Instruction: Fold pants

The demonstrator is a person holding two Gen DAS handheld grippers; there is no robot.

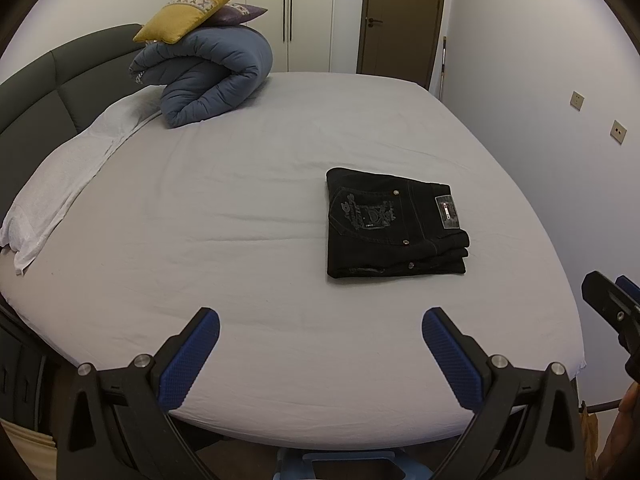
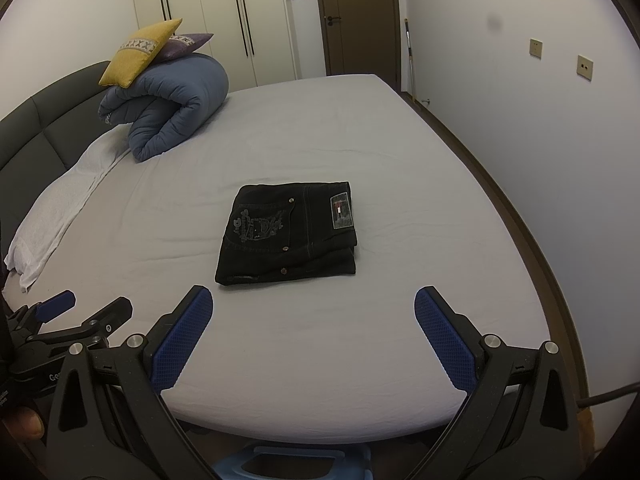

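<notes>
The pants (image 1: 394, 224) are black denim, folded into a compact, roughly square stack of several layers lying flat on the pale bedsheet (image 1: 240, 200). The top face shows a back pocket with pale embroidered emblem stitching, small metal rivets at the pocket corners, and a rectangular waistband patch near the right edge. The layered fold edges show along the near and right sides. Nothing touches the stack, which sits well apart from the bed's edges.
</notes>
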